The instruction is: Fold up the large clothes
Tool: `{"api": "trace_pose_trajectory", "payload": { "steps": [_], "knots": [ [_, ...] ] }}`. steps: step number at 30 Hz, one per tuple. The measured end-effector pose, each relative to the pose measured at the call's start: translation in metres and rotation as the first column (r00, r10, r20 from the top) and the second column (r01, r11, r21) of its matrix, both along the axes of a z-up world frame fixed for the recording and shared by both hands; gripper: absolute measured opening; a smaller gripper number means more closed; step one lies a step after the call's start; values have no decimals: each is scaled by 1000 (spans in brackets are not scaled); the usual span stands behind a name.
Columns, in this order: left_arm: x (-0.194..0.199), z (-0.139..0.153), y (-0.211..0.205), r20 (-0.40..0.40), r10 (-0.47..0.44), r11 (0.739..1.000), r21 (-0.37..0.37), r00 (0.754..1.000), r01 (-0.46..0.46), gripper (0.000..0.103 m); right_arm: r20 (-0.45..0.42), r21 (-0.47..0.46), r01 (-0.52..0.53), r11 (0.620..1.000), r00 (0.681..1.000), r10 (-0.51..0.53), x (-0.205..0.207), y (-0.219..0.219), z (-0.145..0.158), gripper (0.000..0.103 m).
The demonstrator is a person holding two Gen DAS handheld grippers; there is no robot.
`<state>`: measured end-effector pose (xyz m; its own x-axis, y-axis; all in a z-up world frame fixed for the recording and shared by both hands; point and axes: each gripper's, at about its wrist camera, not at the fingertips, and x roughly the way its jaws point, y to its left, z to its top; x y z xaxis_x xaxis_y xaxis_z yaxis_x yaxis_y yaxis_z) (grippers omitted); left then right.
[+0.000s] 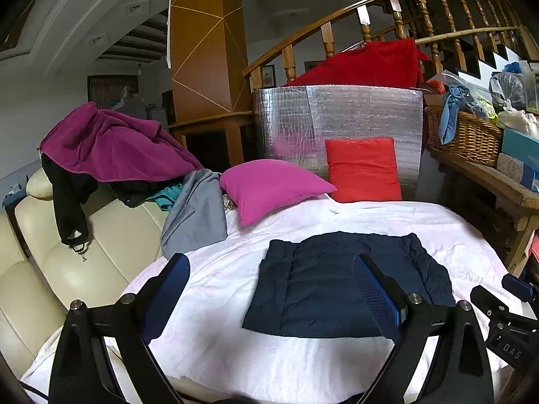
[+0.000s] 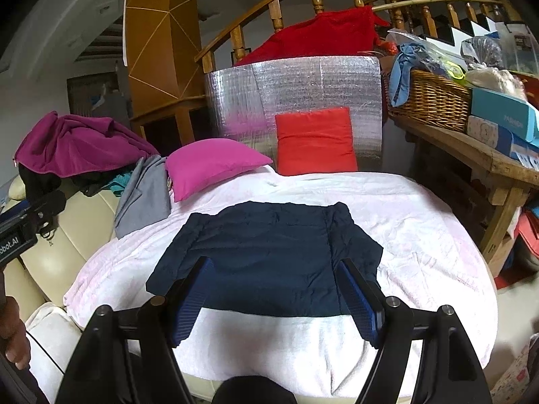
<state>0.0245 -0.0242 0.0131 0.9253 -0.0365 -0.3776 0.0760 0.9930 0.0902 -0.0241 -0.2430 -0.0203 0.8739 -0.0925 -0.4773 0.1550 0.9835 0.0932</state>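
With both tools spread wide and empty, left tool (image 1: pixel 269 289) and right tool (image 2: pixel 276 289) hover over the navy garment (image 2: pixel 269 252). Risk: snagging the white blanket (image 2: pixel 421 235) at 6 o'clock would undo the fold.

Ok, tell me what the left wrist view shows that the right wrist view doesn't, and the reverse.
Only the left wrist view shows the left tool with its jaws open, and the black sleeve hanging down the sofa. Only the right wrist view shows the right tool with its jaws open, and a hand at the left edge. Both show the navy garment, pink pillow and red pillow.
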Motion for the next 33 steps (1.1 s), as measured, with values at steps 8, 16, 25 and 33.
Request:
{"api": "trace_pose_trajectory", "payload": {
  "steps": [8,16,25,33],
  "knots": [
    [-1,-2,-2,-4,-7,1000,8,1000,7,97,48,15,44,999,998,-44,-6,-4,8,79],
    [-2,-1,3,2,0,1000,2,1000,0,97,70,32,67,997,995,-69,-9,-4,15,79],
    [-3,-2,5,3,-4,1000,-5,1000,4,97,94,25,70,997,993,-72,-8,5,25,79],
    [0,-2,12,1,1,1000,-20,1000,-1,97,116,12,81,997,990,-82,-5,16,33,80]
  ]
}}
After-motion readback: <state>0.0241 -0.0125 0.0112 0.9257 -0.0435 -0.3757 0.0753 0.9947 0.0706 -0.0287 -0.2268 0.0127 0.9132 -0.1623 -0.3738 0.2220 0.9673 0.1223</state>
